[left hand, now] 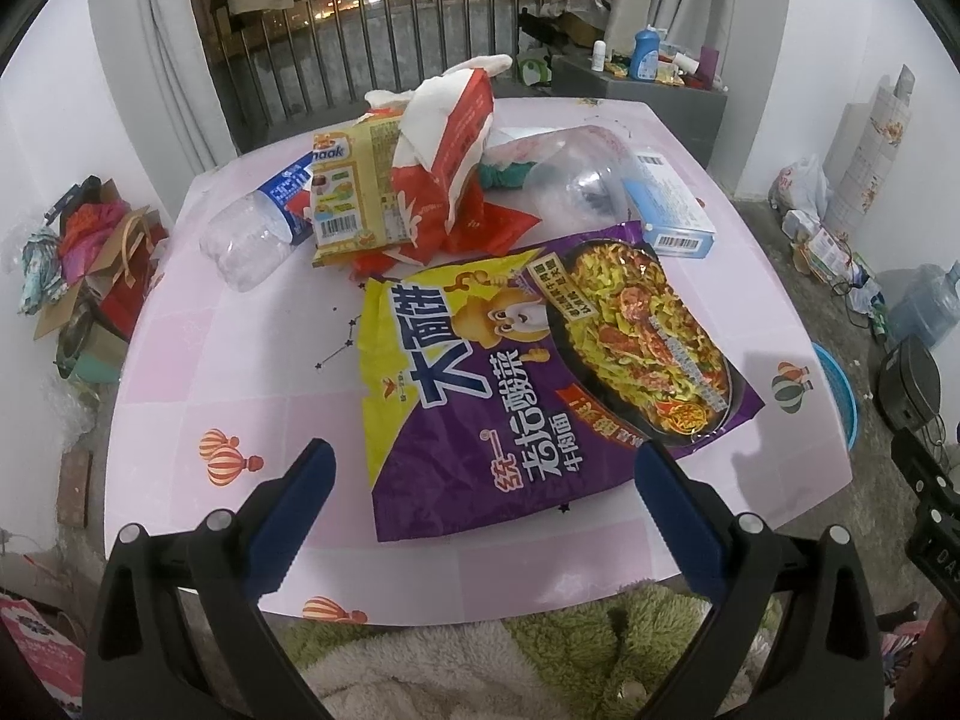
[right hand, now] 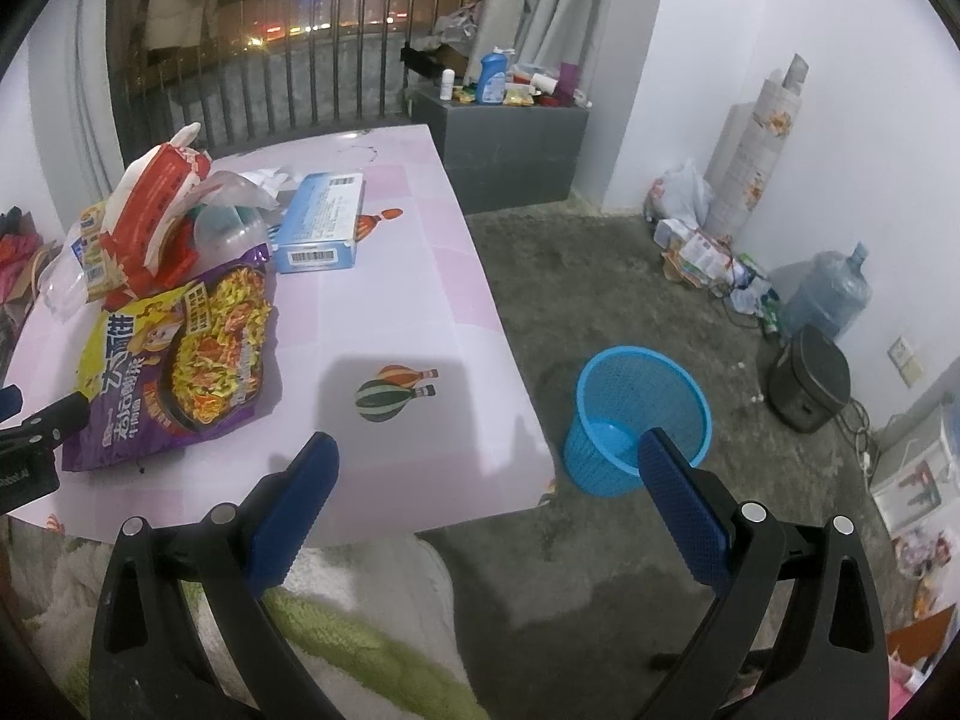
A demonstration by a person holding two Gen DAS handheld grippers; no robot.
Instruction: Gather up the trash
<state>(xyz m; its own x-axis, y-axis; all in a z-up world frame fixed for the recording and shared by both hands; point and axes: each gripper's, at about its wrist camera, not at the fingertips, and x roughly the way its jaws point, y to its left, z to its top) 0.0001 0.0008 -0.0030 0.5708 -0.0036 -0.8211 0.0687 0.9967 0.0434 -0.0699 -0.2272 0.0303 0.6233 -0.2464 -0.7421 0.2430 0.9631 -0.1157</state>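
A purple and yellow noodle bag lies flat on the pink table, nearest to me. Behind it are a crushed clear bottle, a yellow snack pack, a red and white bag, a clear plastic container and a light blue box. My left gripper is open, its fingers straddling the noodle bag's near edge from above. My right gripper is open and empty over the table's right front corner. A blue mesh bin stands on the floor right of the table.
A grey cabinet with bottles stands behind the table by a railing. Bags, a paper roll, a water jug and a dark cooker line the right wall. Boxes and bags pile up left of the table. A fleecy green and white garment lies below the grippers.
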